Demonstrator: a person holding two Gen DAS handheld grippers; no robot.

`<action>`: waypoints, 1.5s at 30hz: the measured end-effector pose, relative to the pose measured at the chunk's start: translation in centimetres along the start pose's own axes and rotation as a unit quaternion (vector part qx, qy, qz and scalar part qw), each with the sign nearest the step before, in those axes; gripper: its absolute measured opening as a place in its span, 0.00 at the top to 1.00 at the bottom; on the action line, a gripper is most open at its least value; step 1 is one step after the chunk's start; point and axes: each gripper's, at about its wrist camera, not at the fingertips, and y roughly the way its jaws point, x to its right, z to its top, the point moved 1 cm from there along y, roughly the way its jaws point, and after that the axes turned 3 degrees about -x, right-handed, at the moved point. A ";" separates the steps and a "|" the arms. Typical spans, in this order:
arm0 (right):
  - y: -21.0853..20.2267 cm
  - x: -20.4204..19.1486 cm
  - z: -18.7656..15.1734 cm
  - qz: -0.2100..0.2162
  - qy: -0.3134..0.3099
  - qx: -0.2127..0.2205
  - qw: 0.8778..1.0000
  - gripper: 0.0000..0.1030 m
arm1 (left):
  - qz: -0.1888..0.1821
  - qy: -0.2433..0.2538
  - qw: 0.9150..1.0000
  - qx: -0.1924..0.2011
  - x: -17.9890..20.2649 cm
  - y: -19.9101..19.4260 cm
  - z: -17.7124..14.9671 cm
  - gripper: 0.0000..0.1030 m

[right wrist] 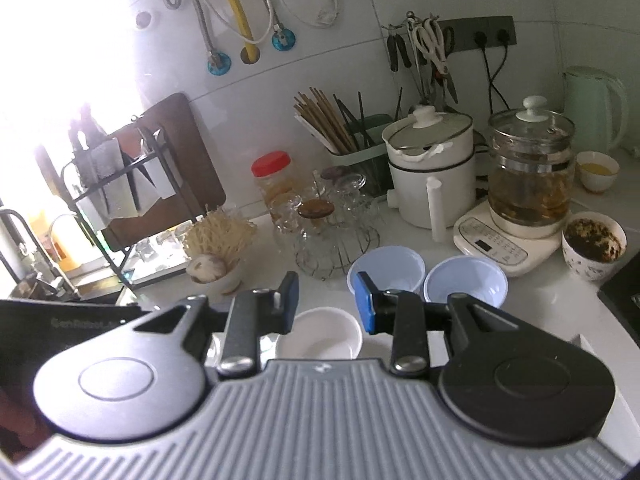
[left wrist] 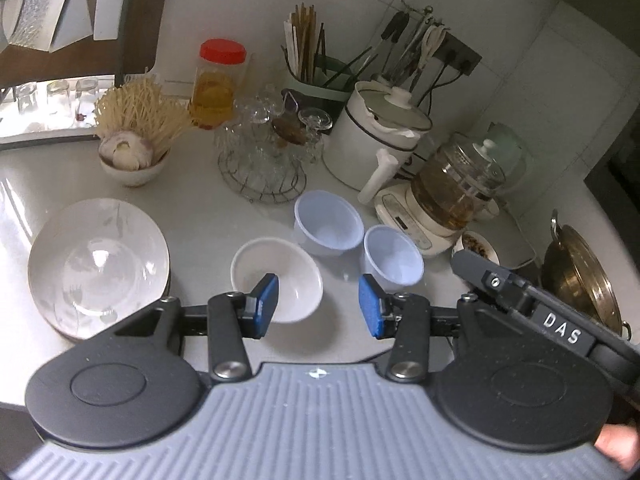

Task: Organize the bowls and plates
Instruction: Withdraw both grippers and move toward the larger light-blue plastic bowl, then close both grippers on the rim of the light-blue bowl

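Observation:
A large white plate with a faint leaf pattern lies on the counter at the left, seemingly on top of another. A white bowl stands in the middle, with two pale blue bowls behind it to the right. My left gripper is open and empty, its left pad over the white bowl's near rim. My right gripper is open and empty, above the white bowl and in front of the blue bowls. Its body also shows in the left wrist view.
At the back stand a bowl of noodles and garlic, a red-lidded jar, a wire rack of glasses, a chopstick holder, a white pot and a glass kettle. A metal wok sits right.

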 end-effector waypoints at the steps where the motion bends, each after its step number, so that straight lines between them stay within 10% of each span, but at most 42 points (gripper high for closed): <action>1: -0.3 -0.1 -0.2 -0.004 0.000 0.000 1.000 0.66 | -0.002 -0.001 1.000 -0.002 0.0 -0.2 -0.4 0.51; 38: 2.6 3.3 -2.1 -0.161 0.140 -0.025 0.977 0.66 | -0.123 0.075 0.983 -0.111 -3.1 11.9 5.7 0.51; 41: 4.1 4.8 -1.8 -0.163 0.140 -0.023 0.976 0.43 | -0.123 0.070 0.982 -0.122 -2.6 14.1 6.1 0.51; 45: 6.4 7.8 -1.6 -0.147 0.156 -0.043 0.976 0.42 | -0.116 0.060 0.982 -0.135 -1.7 17.2 6.9 0.48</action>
